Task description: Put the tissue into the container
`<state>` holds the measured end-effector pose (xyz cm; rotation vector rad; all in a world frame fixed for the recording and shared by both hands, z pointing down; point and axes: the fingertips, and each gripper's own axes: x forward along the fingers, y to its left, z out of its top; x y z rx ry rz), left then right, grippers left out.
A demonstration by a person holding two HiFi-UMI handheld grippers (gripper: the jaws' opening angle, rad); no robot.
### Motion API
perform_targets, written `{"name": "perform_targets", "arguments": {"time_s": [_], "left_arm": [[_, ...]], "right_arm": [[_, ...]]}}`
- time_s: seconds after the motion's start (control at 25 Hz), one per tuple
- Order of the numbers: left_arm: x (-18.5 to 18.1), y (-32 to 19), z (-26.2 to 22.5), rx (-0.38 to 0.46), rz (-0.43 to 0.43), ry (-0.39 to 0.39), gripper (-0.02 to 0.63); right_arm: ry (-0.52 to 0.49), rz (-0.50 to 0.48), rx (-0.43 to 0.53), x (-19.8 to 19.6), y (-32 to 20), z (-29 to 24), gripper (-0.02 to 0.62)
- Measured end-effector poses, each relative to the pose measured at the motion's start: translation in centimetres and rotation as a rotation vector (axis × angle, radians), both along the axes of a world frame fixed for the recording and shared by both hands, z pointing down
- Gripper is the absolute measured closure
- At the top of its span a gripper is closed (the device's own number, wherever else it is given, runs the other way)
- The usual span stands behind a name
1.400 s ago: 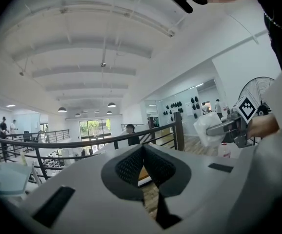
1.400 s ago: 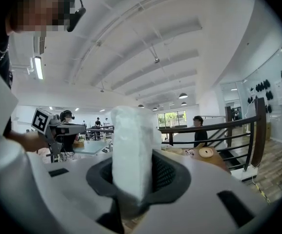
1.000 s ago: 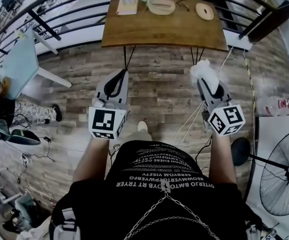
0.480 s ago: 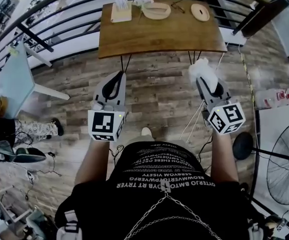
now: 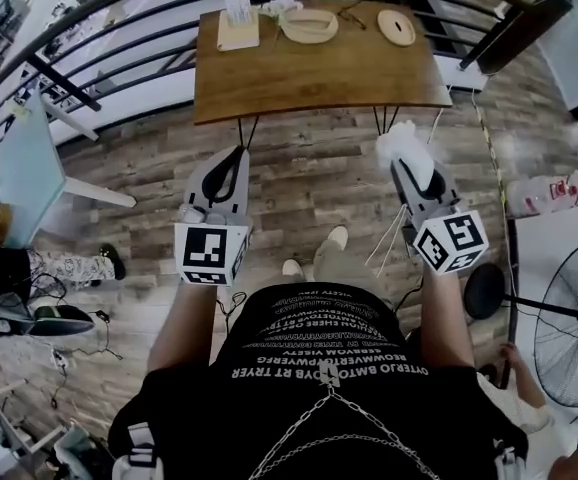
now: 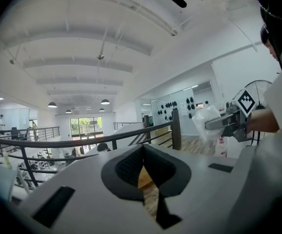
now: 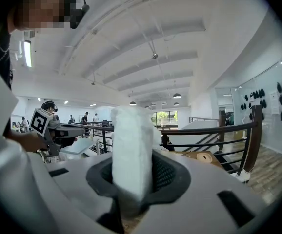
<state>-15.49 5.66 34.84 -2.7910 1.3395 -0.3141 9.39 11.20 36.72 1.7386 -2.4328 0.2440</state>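
Tissue is held above the floor, pinched upright between the jaws of the right gripper, with a white wad sticking out past the tips. In the right gripper view the tissue fills the gap between the pads.

Left to right in the head view:
- A pale blue table is seen at the far left, with a person's patterned legs below it.
- The left gripper is held out over the wood floor. Its jaws are pressed together at the tips, with nothing between them.
- A wooden table is seen ahead, well apart from both grippers. Along its far edge are set a tan pad with white paper, an oval container and a round tan disc. The container is well apart from the tissue.
- A standing fan is seen at the far right.
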Motion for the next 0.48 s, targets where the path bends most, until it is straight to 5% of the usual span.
{"name": "perform_targets", "arguments": {"time_s": [0.48], "left_arm": [[0.9,-1.3,0.2,-0.007,-0.005,-0.011,0.581]], "right_arm": [[-0.02,-0.017,0.0,0.8,-2.3,0.8,0.483]]}}
